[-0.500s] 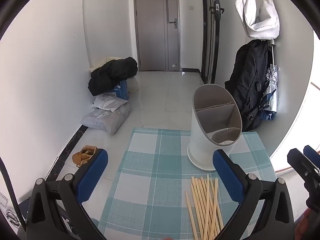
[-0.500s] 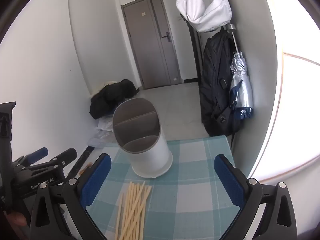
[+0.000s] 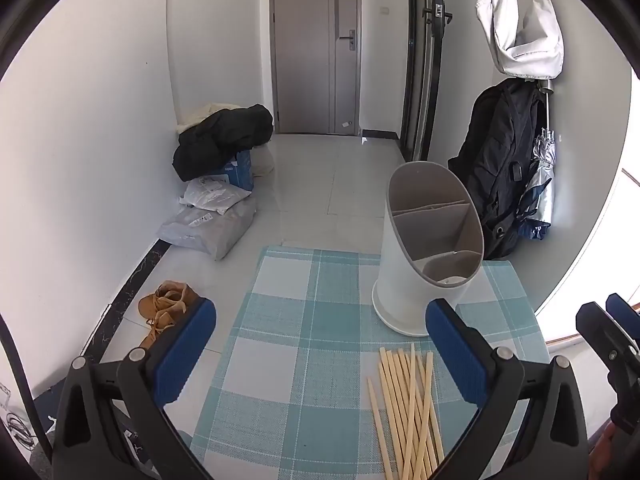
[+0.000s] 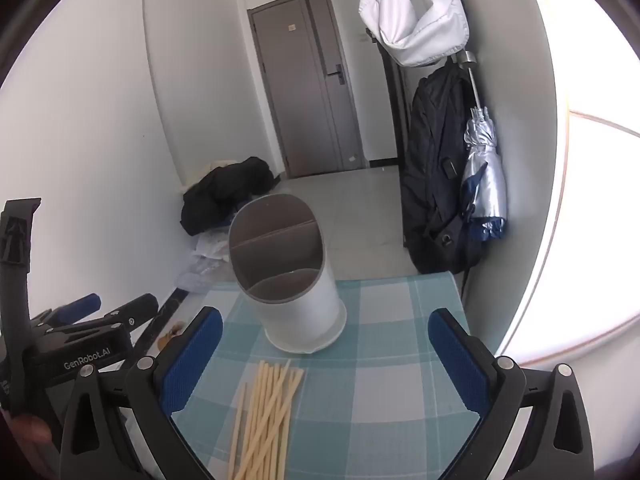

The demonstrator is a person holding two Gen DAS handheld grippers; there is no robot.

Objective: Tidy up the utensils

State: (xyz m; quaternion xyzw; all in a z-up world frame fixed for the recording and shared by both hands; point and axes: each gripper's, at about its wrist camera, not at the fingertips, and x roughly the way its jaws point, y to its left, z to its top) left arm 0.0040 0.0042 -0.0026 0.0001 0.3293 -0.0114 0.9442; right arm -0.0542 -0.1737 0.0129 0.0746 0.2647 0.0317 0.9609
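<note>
Left wrist view matches the frame from 0.5 s ago: the left gripper (image 3: 320,356) hovers above the checked cloth (image 3: 304,320) on the worktop, jaws spread wide and gripping nothing. The chopsticks (image 3: 404,408) lie loose in a bundle near the right pad, their lower ends cut off by the picture edge. The white utensil holder (image 3: 428,256) stands upright just beyond them, apart from their tips. The right gripper (image 4: 324,360) has not shifted either, jaws released above the same bundle. How many chopsticks there are is hard to make out.
</note>
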